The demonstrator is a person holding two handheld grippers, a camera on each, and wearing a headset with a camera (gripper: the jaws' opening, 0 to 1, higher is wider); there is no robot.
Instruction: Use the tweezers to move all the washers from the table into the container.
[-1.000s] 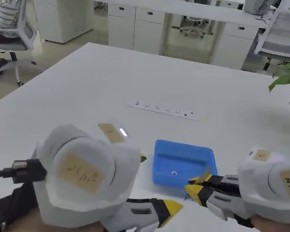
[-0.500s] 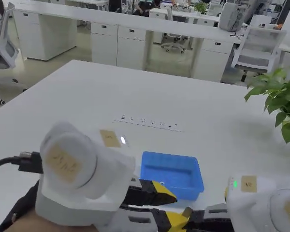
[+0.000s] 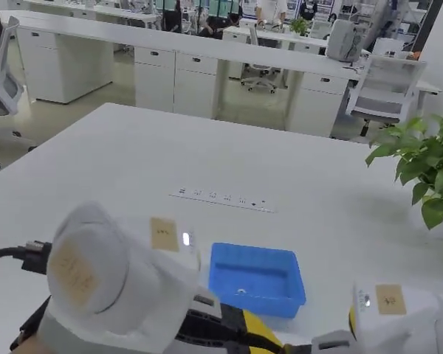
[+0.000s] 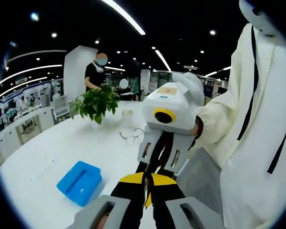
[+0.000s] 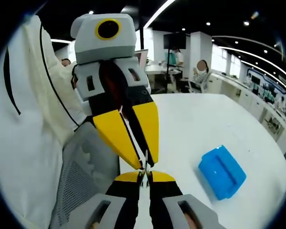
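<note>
Looking down from the head view, the blue container (image 3: 280,299) sits on the white counter (image 3: 133,162), near the person and right of centre. One small washer (image 3: 241,292) lies on its floor by the near wall. The left gripper (image 3: 255,338) crowds the near left, its yellow tongs reaching in toward the container's near side.

Over to the left gripper view: the right gripper (image 4: 146,175) faces straight in, tip to tip. The left tongs are pressed together, and a thin gold sliver stands in the slit between them. I take that for the tweezers (image 4: 146,199). The container lies off to the left, well apart from the tips.

Now the right gripper view: its own tongs are pressed together too. The left pair narrows down to meet them, and the same thin sliver bridges the two, so both seem to be nipping the tool. The container sits far right on the counter.

My read is that the tweezers are thin, springy and quick to twist, so grip them mid-shank. Washers are light, hard, flat and slippery, so take one by the rim, one tip through the hole.
</note>
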